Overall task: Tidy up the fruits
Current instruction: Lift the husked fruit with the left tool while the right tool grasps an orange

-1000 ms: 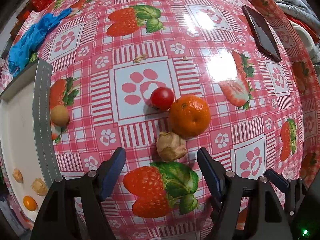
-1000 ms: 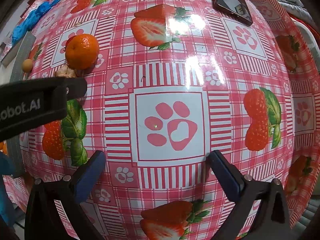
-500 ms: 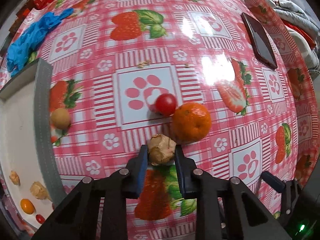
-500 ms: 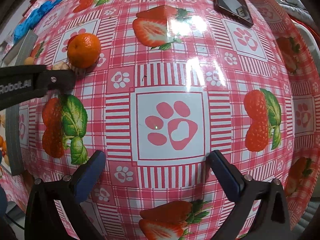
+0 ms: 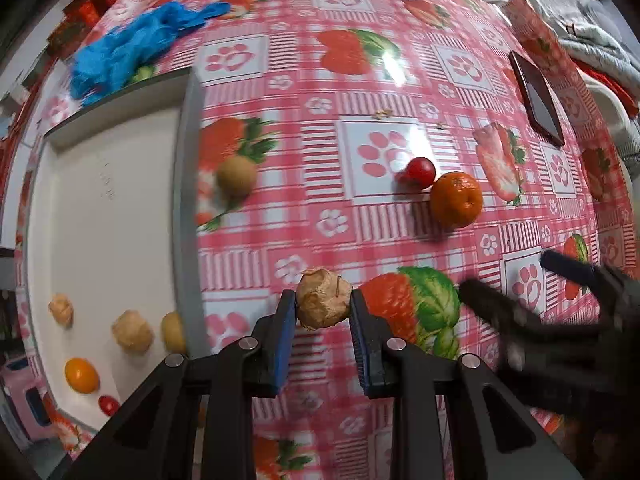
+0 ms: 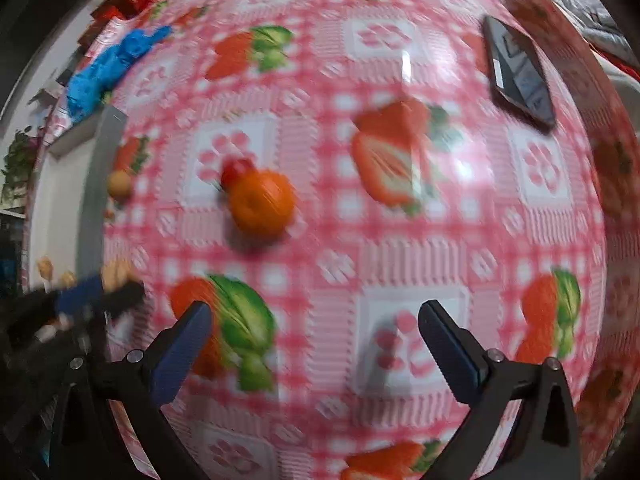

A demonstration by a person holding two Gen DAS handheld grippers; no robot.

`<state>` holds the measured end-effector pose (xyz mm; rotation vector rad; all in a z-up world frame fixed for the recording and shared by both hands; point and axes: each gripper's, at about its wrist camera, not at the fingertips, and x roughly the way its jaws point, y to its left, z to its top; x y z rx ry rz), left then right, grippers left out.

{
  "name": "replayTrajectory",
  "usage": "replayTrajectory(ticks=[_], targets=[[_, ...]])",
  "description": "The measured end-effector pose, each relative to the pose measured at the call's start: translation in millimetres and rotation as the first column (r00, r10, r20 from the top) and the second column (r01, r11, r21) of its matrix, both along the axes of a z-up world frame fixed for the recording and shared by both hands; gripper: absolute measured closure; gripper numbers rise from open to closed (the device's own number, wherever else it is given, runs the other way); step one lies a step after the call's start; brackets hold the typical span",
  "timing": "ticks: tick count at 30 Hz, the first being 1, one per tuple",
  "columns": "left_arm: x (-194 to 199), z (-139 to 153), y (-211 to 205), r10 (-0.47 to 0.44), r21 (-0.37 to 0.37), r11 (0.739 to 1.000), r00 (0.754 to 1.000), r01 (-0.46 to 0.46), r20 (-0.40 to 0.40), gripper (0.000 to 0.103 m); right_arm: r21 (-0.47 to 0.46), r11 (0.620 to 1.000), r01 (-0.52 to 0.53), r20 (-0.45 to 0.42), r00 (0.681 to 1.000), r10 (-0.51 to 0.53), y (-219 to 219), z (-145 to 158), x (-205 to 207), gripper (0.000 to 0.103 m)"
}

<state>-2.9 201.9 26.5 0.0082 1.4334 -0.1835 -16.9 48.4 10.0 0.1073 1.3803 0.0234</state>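
While gripper-pinched [image 5: 323,330]: papery, crinkled husked fruit [image 5: 323,300].

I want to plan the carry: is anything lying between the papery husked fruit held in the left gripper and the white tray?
Nothing visible blocks it. The left gripper holds the husked fruit just beside the white tray, with only bare tablecloth between them. The brown round fruit lies farther up along the rim, off the direct line.

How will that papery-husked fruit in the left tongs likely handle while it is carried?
The husked fruit probably weighs little: its skin looks dry and crinkled. The husk may crush or tear, since the left tongs pinch it from both sides. It seems unlikely to slip, because the wrinkled surface sits between ridged blue pads.
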Motion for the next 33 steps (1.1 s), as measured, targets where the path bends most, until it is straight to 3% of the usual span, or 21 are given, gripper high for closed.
replayTrajectory(ticks=[5, 9, 16, 19, 33], targets=[[-14, 12, 21, 0.046, -0.012, 0.999, 0.999, -0.046, 0.004, 0.075, 0.021, 0.999, -0.043, 0.011, 0.999, 0.043, 27, -3, 32, 0.011], [-19, 18, 36, 0.073, -0.013, 0.997, 0.997, -0.073, 0.014, 0.075, 0.024, 0.998, -0.064, -0.009, 0.998, 0.064, 40, -14, 46, 0.031], [-25, 23, 61, 0.116, -0.017, 0.993, 0.993, -0.116, 0.025, 0.075, 0.008, 0.997, -0.073, 0.0, 0.997, 0.073, 56, -21, 55, 0.04], [-27, 22, 68, 0.127, -0.013, 0.992, 0.992, -0.127, 0.024, 0.075, -0.006, 0.998, -0.07, 0.012, 0.997, 0.07, 55, -20, 57, 0.061], [-39, 24, 104, 0.183, 0.003, 0.983, 0.983, -0.183, 0.024, 0.075, 0.059, 0.994, -0.088, 0.027, 0.996, 0.086, 60, 8, 25, 0.061]])
